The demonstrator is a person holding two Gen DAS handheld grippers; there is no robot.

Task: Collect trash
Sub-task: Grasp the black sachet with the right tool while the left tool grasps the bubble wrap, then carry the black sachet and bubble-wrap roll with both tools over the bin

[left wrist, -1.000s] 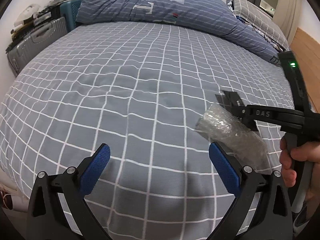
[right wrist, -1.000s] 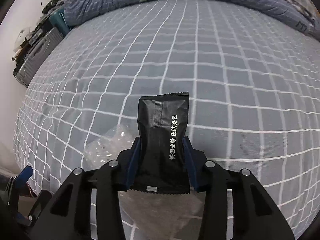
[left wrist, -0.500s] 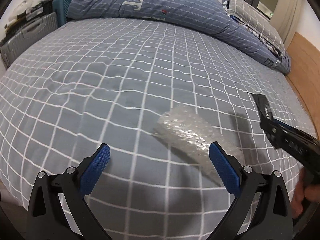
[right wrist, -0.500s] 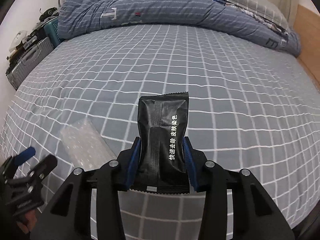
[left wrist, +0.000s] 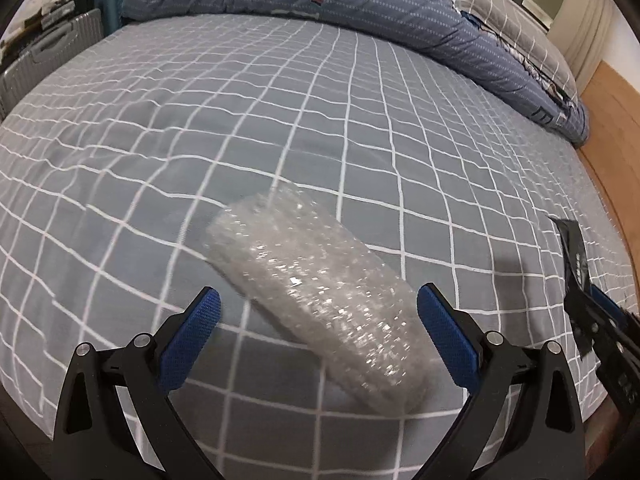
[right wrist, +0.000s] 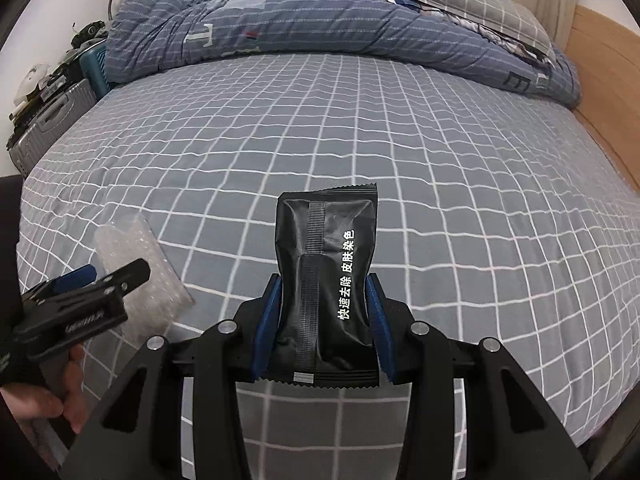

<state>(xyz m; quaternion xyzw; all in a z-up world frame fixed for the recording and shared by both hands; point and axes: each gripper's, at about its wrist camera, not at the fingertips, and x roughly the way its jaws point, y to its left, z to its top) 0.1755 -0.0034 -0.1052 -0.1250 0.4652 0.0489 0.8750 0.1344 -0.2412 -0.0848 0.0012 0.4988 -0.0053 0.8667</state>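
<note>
**Right grip on the sachet, left spread over the bubble wrap**

My left gripper [left wrist: 318, 328] is spread wide, its blue pads well apart, with nothing between them but air and the clear, oblong piece of bubble wrap [left wrist: 320, 300] lying on the grey bedsheet with a white grid [left wrist: 280, 100]. The wrap sits just ahead of the pads and slants across the gap, its near end closer to my right-hand pad and its far end reaching forward and to the left. I cannot tell whether either pad touches it.

My right gripper [right wrist: 324, 320] is clenched on a black foil sachet with white Chinese lettering [right wrist: 326, 264]. The sachet stands upright between the blue pads, pinched near its lower half, with the serrated top edge pointing forward, away from me, above the sheet.

From the right wrist view, the left gripper [right wrist: 116, 280] shows off to my lower left, over the same bubble wrap [right wrist: 136, 260]. From the left wrist view, the sachet [left wrist: 574, 272] pokes in at the far right.

Beyond both grippers, at the far side of the bed, a blue striped duvet [right wrist: 280, 28] is bunched up.
</note>
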